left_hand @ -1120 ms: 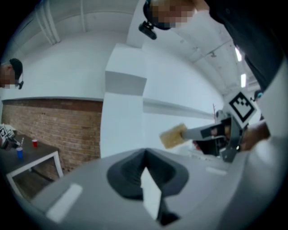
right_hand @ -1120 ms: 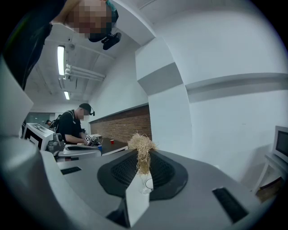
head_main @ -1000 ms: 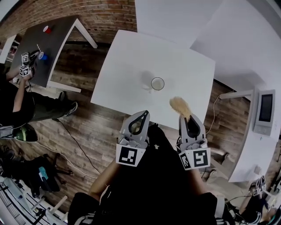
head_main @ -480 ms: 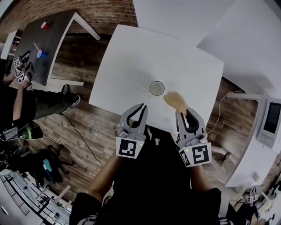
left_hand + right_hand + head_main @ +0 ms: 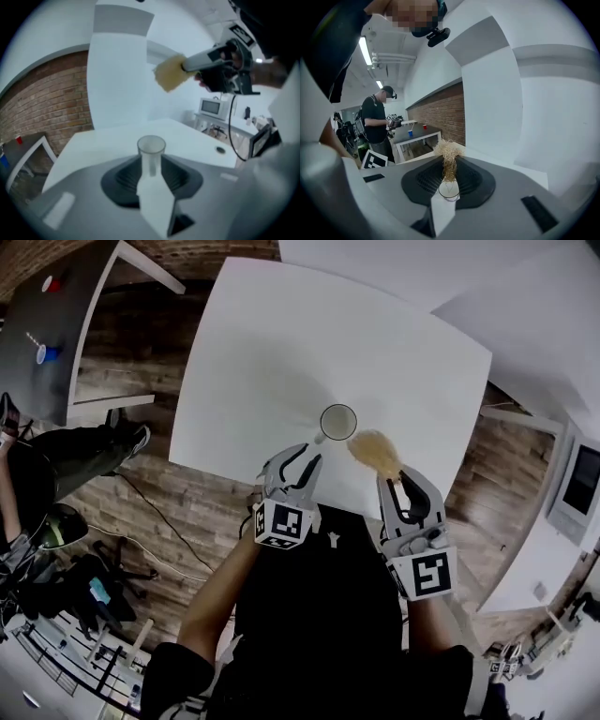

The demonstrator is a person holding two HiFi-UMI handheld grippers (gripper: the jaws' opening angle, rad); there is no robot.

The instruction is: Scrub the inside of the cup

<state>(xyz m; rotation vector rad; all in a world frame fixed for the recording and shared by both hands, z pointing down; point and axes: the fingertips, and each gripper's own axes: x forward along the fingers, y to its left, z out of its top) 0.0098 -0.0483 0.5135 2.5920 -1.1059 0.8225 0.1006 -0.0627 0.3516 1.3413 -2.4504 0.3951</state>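
A clear cup [image 5: 338,421] stands upright near the front edge of the white table [image 5: 262,352]. My left gripper [image 5: 305,451] sits just short of the cup on its near left. Its jaws have just been opening and nothing is between them. In the left gripper view the cup [image 5: 151,149] stands straight ahead. My right gripper [image 5: 401,482] is shut on a straw-coloured fibre scrubber [image 5: 375,452], whose tuft hangs close beside the cup's right rim. In the right gripper view the scrubber [image 5: 449,153] stands right over the cup's rim [image 5: 449,190].
A grey table [image 5: 42,334] with small red and blue cups stands at the far left. A second white surface [image 5: 534,315] lies at the upper right. Wooden floor shows around the table. Another person [image 5: 377,122] with grippers stands by the grey table.
Both grippers have come down and forward over the table's front edge toward the cup. The left jaws have spread apart. The scrubber now hangs close to the cup's rim.
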